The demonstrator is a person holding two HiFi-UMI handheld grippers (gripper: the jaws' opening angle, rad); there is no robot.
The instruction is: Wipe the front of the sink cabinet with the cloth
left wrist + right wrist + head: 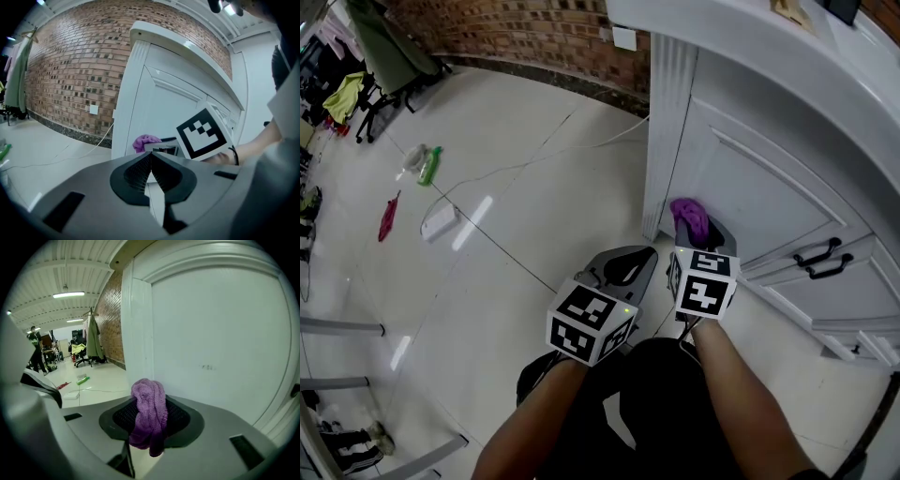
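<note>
A purple cloth (690, 217) is bunched between the jaws of my right gripper (701, 234), which is shut on it low in front of the white sink cabinet (769, 178). In the right gripper view the cloth (150, 414) stands up from the jaws, close to the flat cabinet door panel (220, 343); whether it touches the door I cannot tell. My left gripper (630, 267) is shut and empty, just left of the right one. In the left gripper view its jaws (151, 169) meet, with the cloth (145, 142) and cabinet (159, 98) beyond.
Black door handles (823, 258) sit on the cabinet to the right. A brick wall (516, 37) runs behind. On the tiled floor to the left lie a green bottle (429, 165), a white power strip (438, 222) with cable, and a red item (388, 217).
</note>
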